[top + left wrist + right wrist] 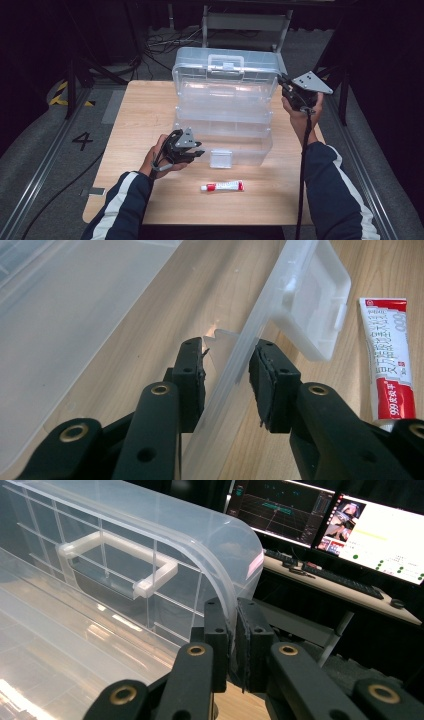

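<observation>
A clear plastic tiered storage box (225, 107) stands open on the wooden table (140, 115), its lid (225, 65) raised at the back. My right gripper (283, 84) is shut on the lid's right corner edge (227, 555), with the lid handle (120, 555) off to its left. My left gripper (200, 151) is open at the box's front left. Its jaws straddle the thin clear front wall (235, 365) of the bottom tray, with a gap on the left side. The box's front latch (310, 305) hangs just beyond.
A red and white glue tube (222, 187) lies on the table in front of the box, right of the left gripper (392, 365). Monitors (380, 525) and a keyboard sit on a desk beyond the table's far side. Cables lie on the floor behind.
</observation>
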{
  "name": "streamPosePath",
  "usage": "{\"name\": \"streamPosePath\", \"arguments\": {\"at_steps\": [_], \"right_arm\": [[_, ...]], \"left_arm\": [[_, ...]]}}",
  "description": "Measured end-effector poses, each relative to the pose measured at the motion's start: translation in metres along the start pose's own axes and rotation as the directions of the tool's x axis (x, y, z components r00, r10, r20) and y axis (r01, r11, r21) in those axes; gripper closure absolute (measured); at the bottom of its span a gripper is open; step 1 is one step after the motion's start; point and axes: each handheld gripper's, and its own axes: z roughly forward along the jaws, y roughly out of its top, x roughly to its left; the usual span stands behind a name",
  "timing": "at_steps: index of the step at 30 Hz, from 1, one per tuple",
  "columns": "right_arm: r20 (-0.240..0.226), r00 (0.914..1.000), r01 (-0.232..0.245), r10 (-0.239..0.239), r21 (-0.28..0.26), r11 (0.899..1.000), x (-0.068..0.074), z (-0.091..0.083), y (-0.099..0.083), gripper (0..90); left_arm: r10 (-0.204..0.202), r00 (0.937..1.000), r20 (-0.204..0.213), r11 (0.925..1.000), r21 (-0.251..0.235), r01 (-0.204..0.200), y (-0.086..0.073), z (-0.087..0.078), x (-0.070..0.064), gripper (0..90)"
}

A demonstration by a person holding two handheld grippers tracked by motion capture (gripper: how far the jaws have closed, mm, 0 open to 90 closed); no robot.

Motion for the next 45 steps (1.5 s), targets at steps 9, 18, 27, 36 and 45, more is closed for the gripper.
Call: {"name": "streamPosePath", "arguments": {"at_steps": [9,18,27,36,45], "right_arm": [[0.005,1.0000,-0.003,0.003,0.040,0.999,-0.005,0.015,0.008,84.6],[-0.003,1.0000,0.004,-0.004,0.094,0.996,-0.012,0.032,0.016,84.0],[-0.017,0.9993,-0.030,0.033,0.135,0.990,-0.020,0.049,0.020,83.8],[-0.011,0.9996,-0.022,0.024,0.167,0.986,-0.023,0.060,0.023,82.9],[-0.011,0.9998,-0.013,0.015,0.167,0.986,-0.024,0.070,0.020,82.3]], "left_arm": [[0.008,0.9999,0.008,1.0000,0.000,-0.008,0.000,0.000,0.000,68.6],[0.006,0.9997,0.024,1.0000,-0.007,-0.006,-0.002,-0.001,0.003,69.5],[0.010,0.9997,0.023,0.9999,-0.007,-0.010,-0.003,-0.001,0.003,69.9],[0.017,0.9996,0.021,0.9999,-0.004,-0.017,-0.004,-0.003,0.003,70.0],[0.031,0.9991,0.029,0.9995,-0.009,-0.031,-0.004,-0.004,0.002,71.5]]}}
